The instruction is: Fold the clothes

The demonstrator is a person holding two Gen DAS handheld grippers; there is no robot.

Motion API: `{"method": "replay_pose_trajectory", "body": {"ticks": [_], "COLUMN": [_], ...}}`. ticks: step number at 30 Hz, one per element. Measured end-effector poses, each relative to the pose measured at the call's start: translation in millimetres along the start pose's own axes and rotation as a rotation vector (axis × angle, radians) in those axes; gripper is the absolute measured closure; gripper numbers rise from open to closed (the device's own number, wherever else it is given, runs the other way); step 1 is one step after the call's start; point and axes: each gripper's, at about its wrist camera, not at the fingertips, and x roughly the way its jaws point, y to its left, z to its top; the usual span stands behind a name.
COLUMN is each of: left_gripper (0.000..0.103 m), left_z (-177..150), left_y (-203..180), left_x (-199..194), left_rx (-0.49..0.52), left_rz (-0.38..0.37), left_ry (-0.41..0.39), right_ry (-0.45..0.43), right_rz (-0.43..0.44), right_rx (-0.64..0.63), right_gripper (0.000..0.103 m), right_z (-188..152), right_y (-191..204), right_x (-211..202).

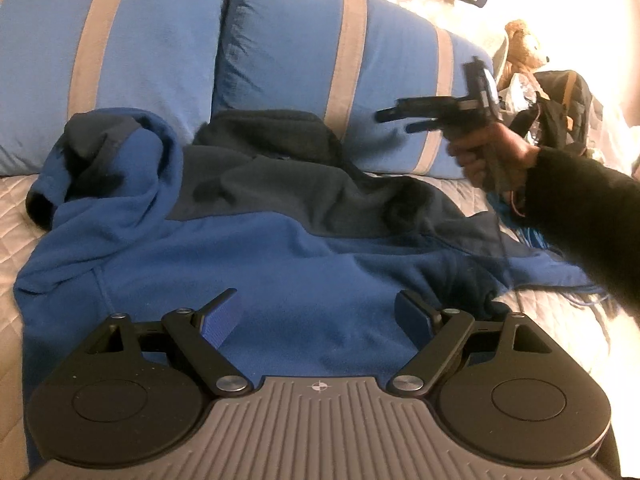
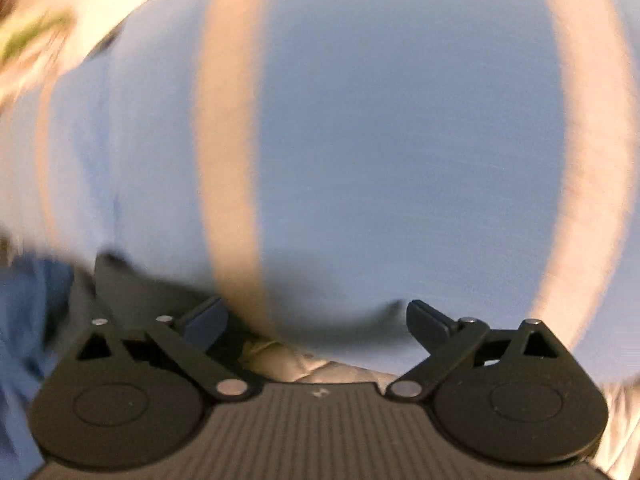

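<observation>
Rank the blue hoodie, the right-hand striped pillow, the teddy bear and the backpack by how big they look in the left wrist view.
1. Blue hoodie, though it lies nearest the camera.
2. Right-hand striped pillow.
3. Backpack, partly hidden behind the right gripper.
4. Teddy bear, only partly in view.

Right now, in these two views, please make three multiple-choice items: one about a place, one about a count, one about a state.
1. Where does the blue fleece jacket lie?
A. on the bed, in front of the pillows
B. on a chair
C. on the floor

2. How many blue striped pillows show in the left view?
A. one
B. two
C. four

3. The left tongs are:
A. shut on a sleeve
B. open, empty
C. out of view

Key: 1 A, pillows stand behind it; 2 B, two side by side; 3 B, nothing between the pads.
</observation>
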Motion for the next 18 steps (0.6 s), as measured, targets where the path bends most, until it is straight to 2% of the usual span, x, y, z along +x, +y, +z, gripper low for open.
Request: {"method": "replay_pose_trajectory", "body": {"ticks": [1,3,6,9,12,14,15,16,17,18], "left_gripper": [0.019,0.019,0.019,0.019,0.019,0.019,0.019,0.019,0.019,0.019], "left_z": [0.3,1.3,2.0,1.8,1.4,1.5,1.5,1.7,1.8,1.8], "left_y": [0.3,0.8,1.0,-0.2,-0.6,-0.2,0.0,0.6,1.1,1.7], "left_x": [-0.4,-0.2,1.6,3.0,4.1,3.6,3.0,2.5,1.9,1.3], "left_rx": [0.0,-0.003,-0.005,-0.008,-0.006,-0.006,-0.006,-0.006,-0.005,-0.006], "left_rz": [0.001,0.002,0.003,0.006,0.01,0.016,0.019,0.021,0.023,0.025], "left_ry": [-0.001,-0.004,-0.004,-0.001,0.005,0.007,0.006,0.004,0.002,0.0], "right_ry": [0.016,0.075,0.151,0.188,0.227,0.258,0.271,0.268,0.266,0.256], "right_rz": [0.005,0.009,0.008,0.033,0.013,-0.002,-0.022,-0.046,-0.071,-0.096], "right_rx": [0.006,-0.071,-0.284,-0.446,-0.508,-0.536,-0.534,-0.524,-0.513,-0.504], "right_gripper": [0.005,0.006,0.01,0.012,0.018,0.032,0.045,0.073,0.085,0.088], "right_z": [-1.2,-9.9,-32.5,-48.9,-58.7,-64.7,-65.5,-65.3,-65.0,-64.4], "right_y": [-8.9,-11.7,7.6,28.9,39.7,45.4,47.9,48.8,49.7,50.7], "right_x": [-1.8,-2.6,2.9,12.2,32.4,47.6,53.5,57.3,61.0,63.8]}}
